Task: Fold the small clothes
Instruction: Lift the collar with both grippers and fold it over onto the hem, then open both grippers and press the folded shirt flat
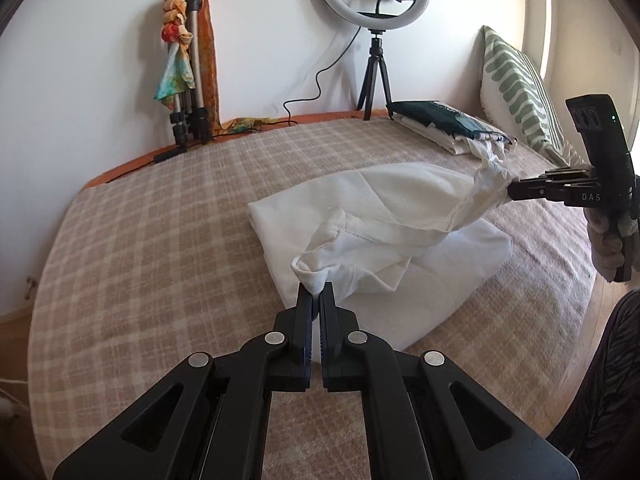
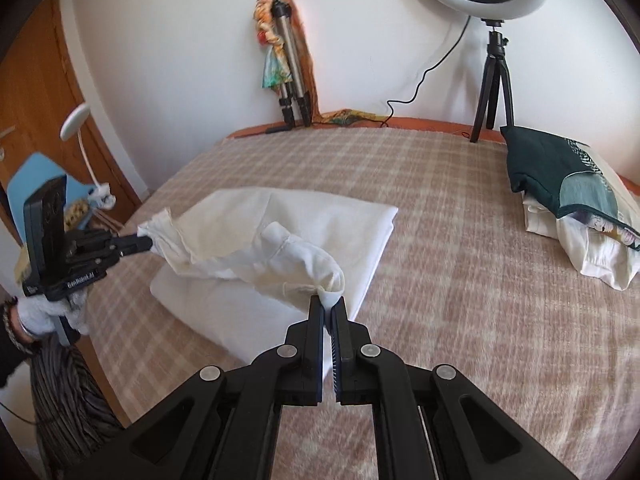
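1. Both claws are clamped shut: the left claw (image 1: pixel 316 292) and the right claw (image 2: pixel 330 300) each pinch one corner of the white garment (image 1: pixel 400 200).
2. It hangs partly lifted over the bed (image 1: pixel 160 220).
3. Keep the edge taut, lower both corners together and line up the edges.

A white garment (image 1: pixel 384 216) lies on a beige-and-cream checked blanket (image 1: pixel 160 240). At two o'clock, the pillow (image 1: pixel 516 88) shows green-and-white stripes, and the folded cloth (image 2: pixel 552 176) looks dark teal, perhaps patterned.
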Tool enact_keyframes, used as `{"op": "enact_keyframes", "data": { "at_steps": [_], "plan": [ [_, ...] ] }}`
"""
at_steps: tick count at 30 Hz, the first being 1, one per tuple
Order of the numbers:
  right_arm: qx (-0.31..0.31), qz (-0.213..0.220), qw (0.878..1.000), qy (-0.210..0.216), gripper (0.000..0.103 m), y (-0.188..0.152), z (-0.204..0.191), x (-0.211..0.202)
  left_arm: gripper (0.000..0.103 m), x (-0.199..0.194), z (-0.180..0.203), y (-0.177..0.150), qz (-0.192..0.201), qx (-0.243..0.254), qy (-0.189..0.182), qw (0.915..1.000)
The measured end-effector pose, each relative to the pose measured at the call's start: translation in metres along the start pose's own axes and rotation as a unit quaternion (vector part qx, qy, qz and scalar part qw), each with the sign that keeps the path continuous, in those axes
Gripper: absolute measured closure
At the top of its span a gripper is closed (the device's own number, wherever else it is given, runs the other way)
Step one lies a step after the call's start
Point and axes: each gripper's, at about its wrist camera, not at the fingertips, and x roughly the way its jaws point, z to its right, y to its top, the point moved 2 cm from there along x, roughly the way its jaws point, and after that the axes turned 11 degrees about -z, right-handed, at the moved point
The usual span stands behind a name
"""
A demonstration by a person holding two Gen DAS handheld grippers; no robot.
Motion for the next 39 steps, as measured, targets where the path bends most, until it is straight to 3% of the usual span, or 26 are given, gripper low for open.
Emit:
{"op": "enact_keyframes", "data": {
  "at_steps": [4, 9, 11, 13, 17, 20, 27, 33, 39],
  "plan": [
    [-0.024, -0.012, 0.999, -0.017, 0.102, -0.017, -0.006, 0.0, 0.1, -0.006, 0.002, -0.014, -0.011, 0.016, 0.001, 0.9998],
    [-0.012, -0.007, 1.0, 0.009, 0.1, -0.035, 0.001, -0.015, 0.098, -0.025, -0.007, -0.026, -0.014, 0.016, -0.011, 0.9997],
    [0.009, 0.002, 1.0, 0.015, 0.089, -0.035, 0.007, -0.02, 0.098, -0.032, -0.011, -0.023, -0.007, 0.01, -0.012, 0.9999],
    [0.028, 0.011, 0.999, 0.026, 0.087, -0.032, 0.011, -0.021, 0.098, -0.034, -0.013, -0.015, 0.003, -0.002, -0.013, 0.9999],
    [0.037, 0.021, 0.998, 0.049, 0.087, -0.012, 0.005, -0.012, 0.097, -0.017, -0.013, 0.01, 0.007, -0.021, -0.019, 0.9996],
    [0.033, 0.009, 0.998, 0.054, 0.087, 0.002, -0.003, 0.008, 0.097, 0.007, -0.003, 0.019, -0.016, -0.01, -0.027, 0.9995],
    [0.024, -0.044, 0.998, 0.045, 0.087, -0.01, -0.006, 0.047, 0.097, 0.043, 0.002, -0.006, -0.07, -0.012, -0.037, 0.9967],
    [0.036, -0.058, 0.996, 0.053, 0.087, -0.015, 0.0, 0.05, 0.097, 0.038, -0.006, -0.007, -0.068, -0.023, -0.051, 0.9961],
    [0.046, -0.007, 0.995, 0.083, 0.08, 0.018, 0.0, 0.029, 0.097, 0.031, -0.019, 0.027, -0.028, -0.063, -0.069, 0.9952]
  ]
}}
